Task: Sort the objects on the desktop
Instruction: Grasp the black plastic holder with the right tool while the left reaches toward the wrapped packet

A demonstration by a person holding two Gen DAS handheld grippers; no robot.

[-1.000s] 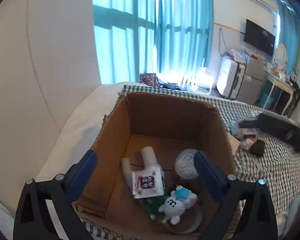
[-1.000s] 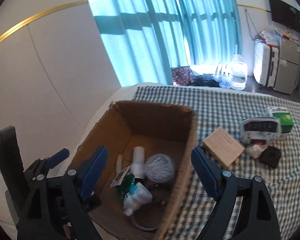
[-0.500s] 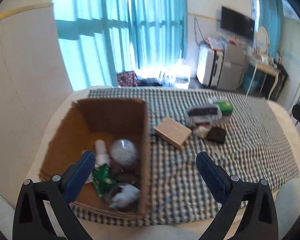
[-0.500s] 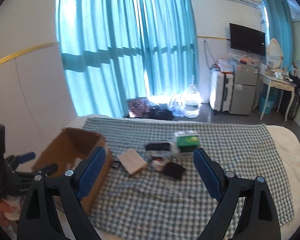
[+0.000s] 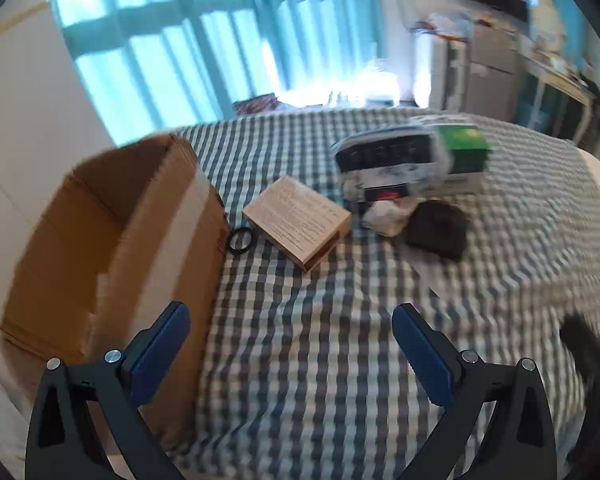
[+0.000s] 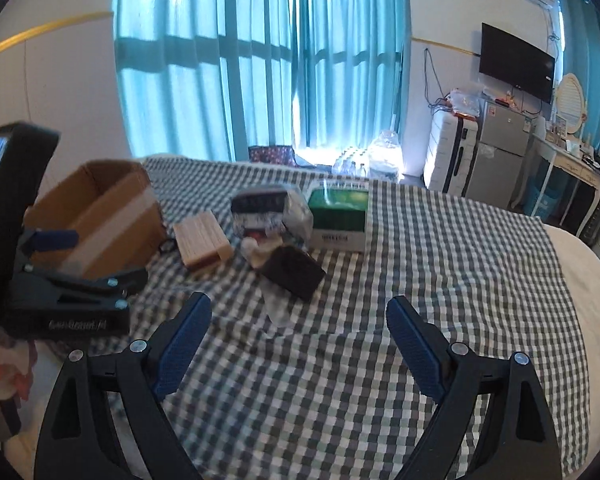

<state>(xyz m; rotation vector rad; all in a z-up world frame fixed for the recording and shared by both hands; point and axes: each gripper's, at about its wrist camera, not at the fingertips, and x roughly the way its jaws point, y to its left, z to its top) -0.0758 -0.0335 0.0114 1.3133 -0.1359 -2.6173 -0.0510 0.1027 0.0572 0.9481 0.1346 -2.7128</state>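
An open cardboard box [image 5: 112, 240] [image 6: 96, 216] stands at the left of the checked cloth [image 5: 340, 360]. Right of it lie a black ring [image 5: 241, 240], a tan flat box [image 5: 300, 220] [image 6: 202, 242], a white and black packet [image 5: 388, 160] [image 6: 266, 208], a green and white box [image 5: 464, 152] [image 6: 340, 216], a crumpled white thing [image 5: 386, 216] and a dark wallet-like pouch [image 5: 436, 230] [image 6: 294, 270]. My left gripper [image 5: 290, 340] is open and empty, beside the cardboard box; it shows in the right wrist view [image 6: 60, 272]. My right gripper [image 6: 298, 338] is open and empty, short of the pouch.
Blue curtains [image 6: 260, 60] hang behind the table. A suitcase [image 6: 452, 160], a small fridge [image 6: 500, 148] and a wall television [image 6: 516, 62] stand at the back right. The cloth's right edge [image 6: 580, 280] drops to a pale surface.
Both grippers have pulled back from over the cardboard box and swung right; the box's contents are out of sight and the loose objects on the cloth are now ahead.
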